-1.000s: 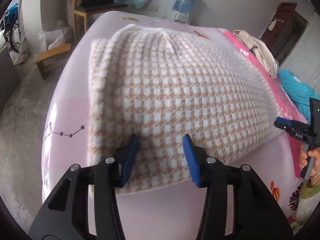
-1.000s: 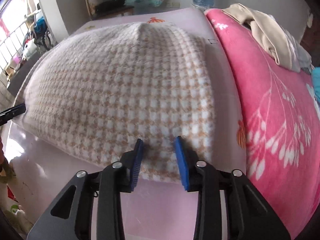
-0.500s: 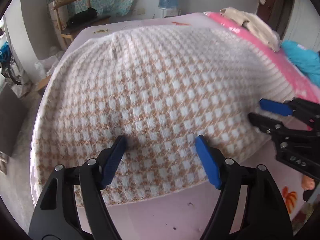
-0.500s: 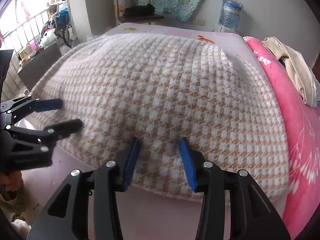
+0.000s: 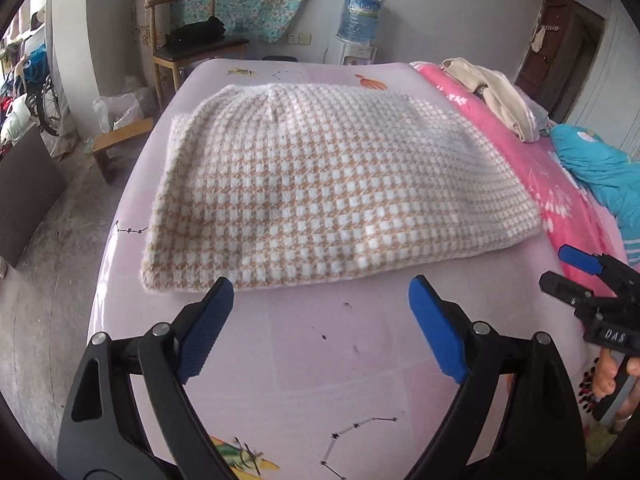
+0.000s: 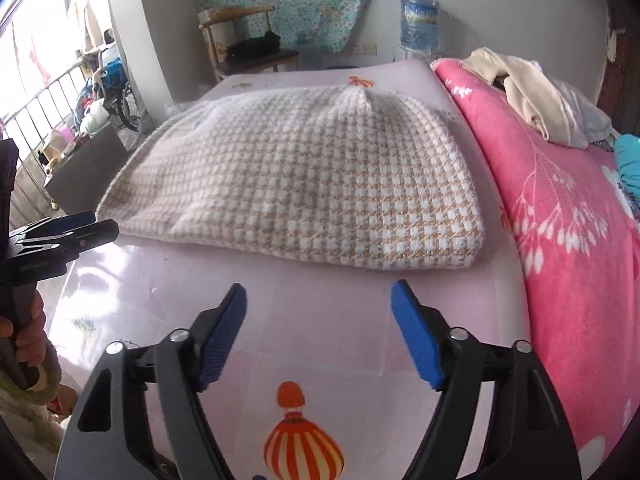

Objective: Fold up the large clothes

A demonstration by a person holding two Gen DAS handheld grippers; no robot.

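A folded tan-and-white checked knit garment (image 5: 332, 196) lies flat on the pale pink bed sheet (image 5: 320, 360); it also shows in the right wrist view (image 6: 304, 188). My left gripper (image 5: 320, 312) is open and empty, just short of the garment's near edge. My right gripper (image 6: 318, 316) is open and empty, short of the near right corner. The right gripper shows at the right edge of the left wrist view (image 5: 568, 268), and the left gripper at the left edge of the right wrist view (image 6: 96, 224).
A pink floral blanket (image 6: 560, 220) covers the bed's right side, with beige clothes (image 6: 532, 96) and a teal cloth (image 5: 600, 168) on it. A wooden chair (image 5: 188, 40), a water jug (image 5: 360, 12) and a low stool (image 5: 116, 144) stand beyond the bed.
Both grippers have pulled back off the garment towards the near edge of the bed and opened wider. The garment now lies flat and free of them.
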